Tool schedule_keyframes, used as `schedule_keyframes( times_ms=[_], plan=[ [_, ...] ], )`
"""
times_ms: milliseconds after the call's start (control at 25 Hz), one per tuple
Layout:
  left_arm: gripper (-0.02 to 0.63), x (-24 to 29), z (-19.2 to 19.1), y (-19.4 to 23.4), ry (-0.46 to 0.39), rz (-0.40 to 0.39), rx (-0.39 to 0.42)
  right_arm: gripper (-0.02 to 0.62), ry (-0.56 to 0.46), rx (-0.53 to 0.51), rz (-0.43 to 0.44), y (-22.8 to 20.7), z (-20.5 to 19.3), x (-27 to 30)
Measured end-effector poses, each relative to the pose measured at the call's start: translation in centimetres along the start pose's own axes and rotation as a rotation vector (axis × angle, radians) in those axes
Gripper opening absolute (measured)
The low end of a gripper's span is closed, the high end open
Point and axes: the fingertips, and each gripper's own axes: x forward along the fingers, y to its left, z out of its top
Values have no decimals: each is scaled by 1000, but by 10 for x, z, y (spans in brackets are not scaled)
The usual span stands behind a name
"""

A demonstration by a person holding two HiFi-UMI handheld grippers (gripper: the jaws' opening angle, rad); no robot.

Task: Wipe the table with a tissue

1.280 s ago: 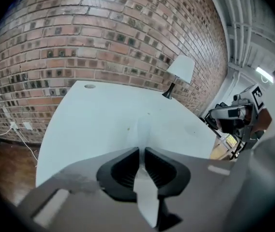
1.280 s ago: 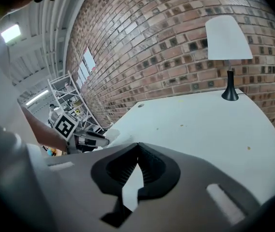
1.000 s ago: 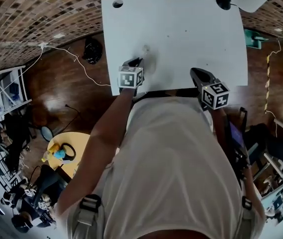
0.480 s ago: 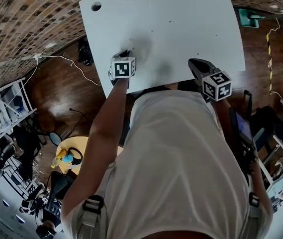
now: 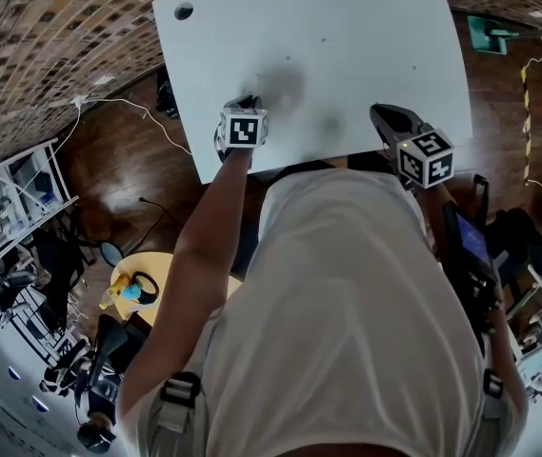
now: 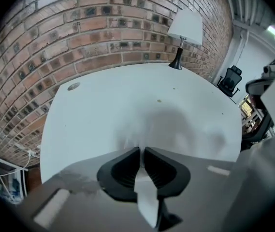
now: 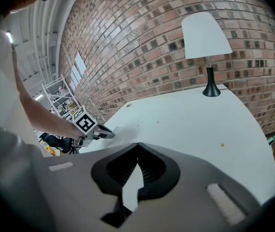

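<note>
White table (image 5: 366,36) | left tool (image 6: 141,149) just tightening on tissue (image 6: 127,141) (bunched, trailing forward off its tips) | right tool (image 7: 137,144) closed, empty

Head view looks steeply down; gripper views face low across shared table (image 5: 347,46).

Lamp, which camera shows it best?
The right gripper view: the whole lamp is big and clear, shade and base. The left gripper view shows it whole but smaller, farther off. The head view catches only its black base and a sliver of shade at the top edge.
</note>
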Motion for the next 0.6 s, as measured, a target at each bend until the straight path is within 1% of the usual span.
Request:
schedule_keyframes(
  times_ms=[120,240,320,400,480,560,600],
  plan=[
    [37,1,-4,-15,14,-18,1,8,4,8,-1,-4,-5,-2],
    [37,3,-7,-34,18,-55,-9,8,2,16,-3,-6,-8,-4],
    [37,2,-5,-46,-3,-83,-36,8,-1,17,-3,-6,-8,-4],
    [37,-1,3,-59,-32,-124,-86,8,-7,17,0,-4,-6,-2],
    [37,-4,12,-79,-51,-212,-142,8,-10,15,3,-3,-5,0],
    [37,-7,16,-103,-56,-334,-203,8,-12,13,6,-2,-4,1],
    [37,-9,18,-112,-73,-382,-234,8,-14,12,7,-2,-3,1]
  ],
)
